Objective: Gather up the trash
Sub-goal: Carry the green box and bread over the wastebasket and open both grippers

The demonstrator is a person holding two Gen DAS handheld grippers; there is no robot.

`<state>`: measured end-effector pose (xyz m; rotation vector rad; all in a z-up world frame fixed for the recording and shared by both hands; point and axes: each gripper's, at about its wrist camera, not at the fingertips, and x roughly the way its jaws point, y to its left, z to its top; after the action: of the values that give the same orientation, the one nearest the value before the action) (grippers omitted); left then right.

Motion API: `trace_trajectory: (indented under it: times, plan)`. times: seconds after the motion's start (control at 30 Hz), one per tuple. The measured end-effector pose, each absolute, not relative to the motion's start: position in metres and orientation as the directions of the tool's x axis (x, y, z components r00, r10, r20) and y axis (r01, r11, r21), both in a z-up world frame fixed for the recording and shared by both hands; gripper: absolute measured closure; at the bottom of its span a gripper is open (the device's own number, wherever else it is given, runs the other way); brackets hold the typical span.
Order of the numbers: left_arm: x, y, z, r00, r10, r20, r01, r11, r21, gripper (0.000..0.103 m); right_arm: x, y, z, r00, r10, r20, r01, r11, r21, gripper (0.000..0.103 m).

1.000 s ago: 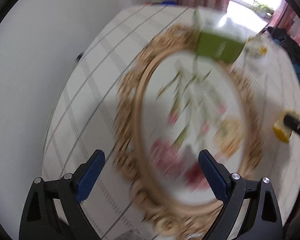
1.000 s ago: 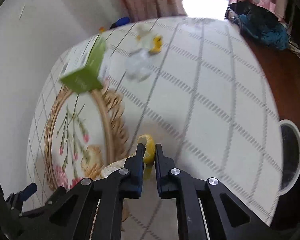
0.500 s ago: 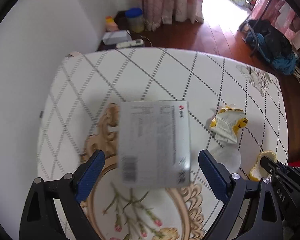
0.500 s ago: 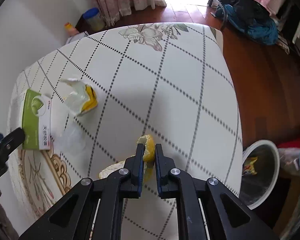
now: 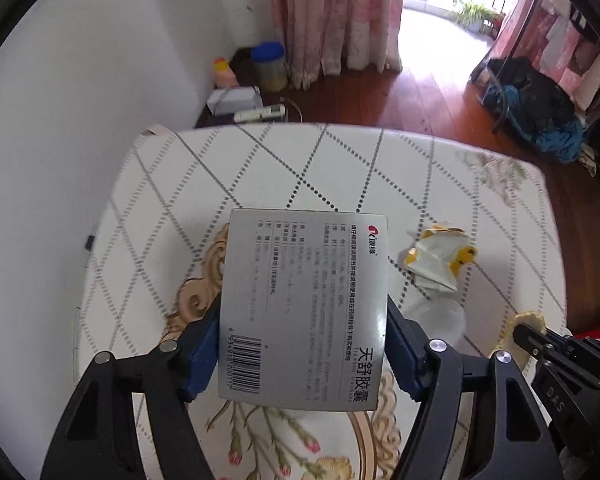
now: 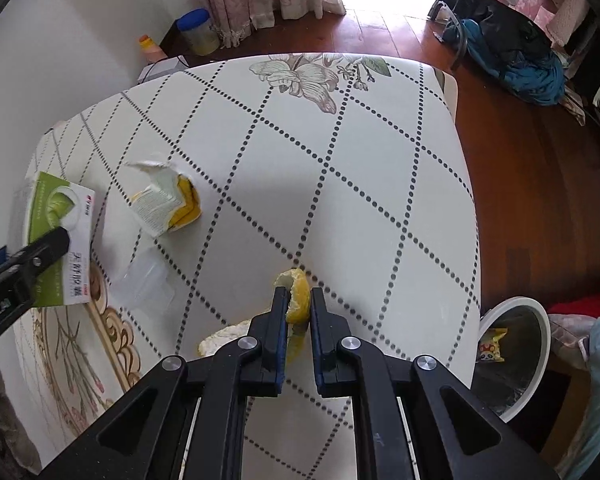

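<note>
Your left tool (image 5: 302,344) clamps the medicine box (image 5: 304,308) by its two side edges, barcode face up toward the camera, held above the desk (image 6: 340,160) over the gold scrollwork of its floral print. Your right tool (image 6: 298,312) is closed on a curl of orange peel (image 6: 296,294), pinched upright between the pads, and more peel hangs pale below the fingers. Taking the box as your landmark, a torn yellow-and-white wrapper (image 5: 440,260) lies on the desk just to its right, and a clear plastic cup (image 6: 142,284) lies on its side between the box and the peel. As for progress, you seem to be mid-task: two pieces are in hand but neither is binned, and the wrapper and cup are left on the desk. Only the right wrist view shows where they should go, a white-rimmed trash bin (image 6: 516,304) on the floor off the desk's right edge, well apart from the box, already holding a small yellow packet (image 6: 490,350). That view also shows the box's green printed face, hidden from the left camera. The left wrist view alone shows the grey back with its barcode, and your right tool (image 5: 518,328) coming in from the right with peel at its tip.
</note>
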<state>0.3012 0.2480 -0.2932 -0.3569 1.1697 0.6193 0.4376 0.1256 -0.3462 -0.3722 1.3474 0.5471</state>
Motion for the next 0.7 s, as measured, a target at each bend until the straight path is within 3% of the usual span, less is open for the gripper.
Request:
trace_trajectory:
  times: [0.33,0.7]
  plan:
    - [0.252,0.183,-0.212,0.405,0.315,-0.858,-0.59,0.807,0.018,0.034,0.396,0.066,-0.264,0.266,0.267,-0.926,-0.592,0.804,0.062,0.093]
    - [0.262,0.048,-0.142,0.578,0.192,-0.793,-0.402,0.913,-0.071,0.034,0.382,-0.08,-0.164,0.431,0.31,-0.847,-0.528,0.848,0.042,0.093]
